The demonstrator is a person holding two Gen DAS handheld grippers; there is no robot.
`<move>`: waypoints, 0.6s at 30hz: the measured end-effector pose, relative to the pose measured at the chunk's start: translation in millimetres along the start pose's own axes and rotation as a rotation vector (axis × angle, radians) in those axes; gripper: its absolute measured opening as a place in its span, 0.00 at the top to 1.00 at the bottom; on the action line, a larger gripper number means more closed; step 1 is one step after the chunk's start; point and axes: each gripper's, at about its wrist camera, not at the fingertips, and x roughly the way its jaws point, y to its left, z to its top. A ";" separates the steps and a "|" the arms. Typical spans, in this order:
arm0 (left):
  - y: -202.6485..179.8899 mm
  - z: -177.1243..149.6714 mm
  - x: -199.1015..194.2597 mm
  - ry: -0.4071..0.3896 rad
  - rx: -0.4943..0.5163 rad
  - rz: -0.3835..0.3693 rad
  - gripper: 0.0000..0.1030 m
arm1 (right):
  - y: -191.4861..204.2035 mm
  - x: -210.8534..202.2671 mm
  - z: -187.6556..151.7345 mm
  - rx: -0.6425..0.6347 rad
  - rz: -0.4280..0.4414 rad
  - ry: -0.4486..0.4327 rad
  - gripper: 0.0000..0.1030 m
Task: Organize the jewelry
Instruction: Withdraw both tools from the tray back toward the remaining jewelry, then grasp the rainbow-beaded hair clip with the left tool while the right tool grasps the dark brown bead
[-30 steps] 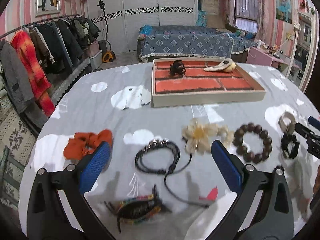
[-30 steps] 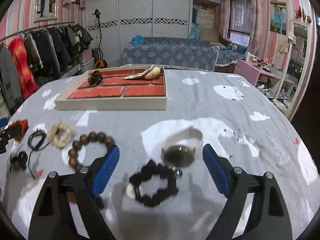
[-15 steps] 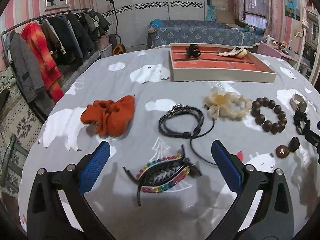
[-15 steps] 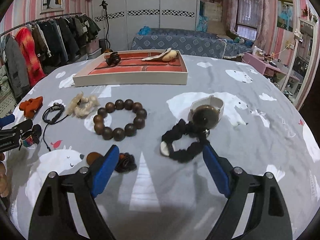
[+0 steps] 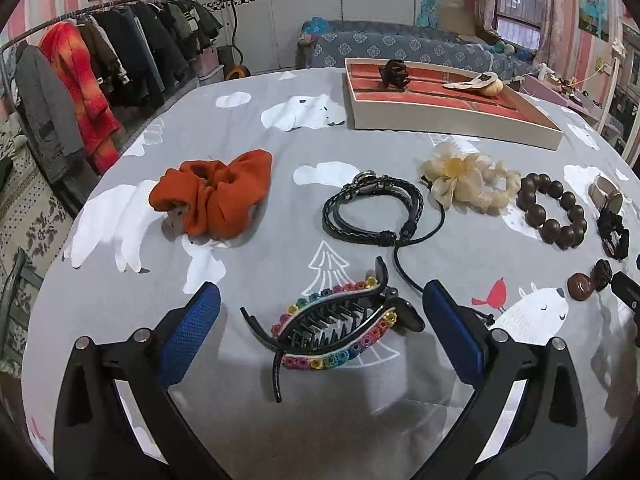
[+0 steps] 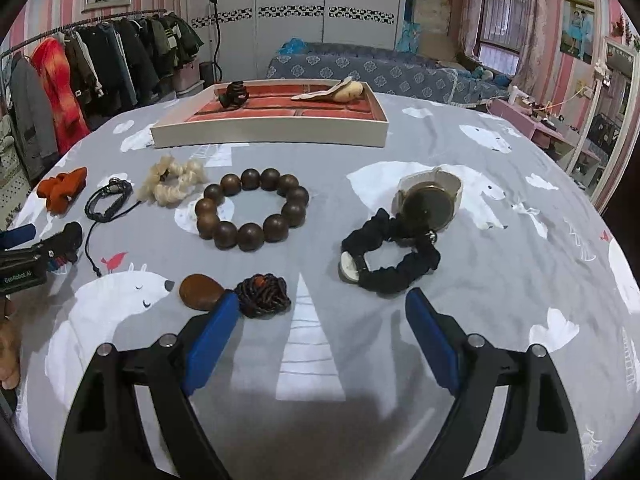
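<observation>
Your left hand-held gripper (image 5: 320, 332) is spread wide with nothing between its blue textured pads, and the glossy black claw clip (image 5: 336, 322), edged with rainbow beaded flowers, lies on the tabletop (image 5: 248, 144) between its fingers. Beyond it sit a crumpled orange fabric scrunchie (image 5: 214, 196), a coiled black braided cord bracelet (image 5: 374, 210) and a cream, petal-like flower hair tie (image 5: 466, 182). Your right hand-held gripper (image 6: 316, 332) is likewise spread and empty, low over the grey cloth printed with white polar bears. Just ahead of its left finger lie a smooth brown oval stone (image 6: 200, 292) joined to a knotted dark beaded cord (image 6: 262, 294). Farther on rest a ring of round, polished dark wooden beads (image 6: 252, 214), a ruffled black scrunchie (image 6: 390, 258) and, touching it, a round-faced watch (image 6: 430, 202) with a pale band. The shallow rectangular tray (image 6: 272, 134), cream-walled with red padded compartments, stands at the far side holding a small dark clip (image 6: 233, 94) and a pale, elongated piece (image 6: 332, 90).
</observation>
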 end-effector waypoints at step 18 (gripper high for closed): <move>-4.3 1.8 8.3 0.025 0.014 -0.013 0.10 | 13.0 19.0 5.8 0.003 0.048 0.064 0.44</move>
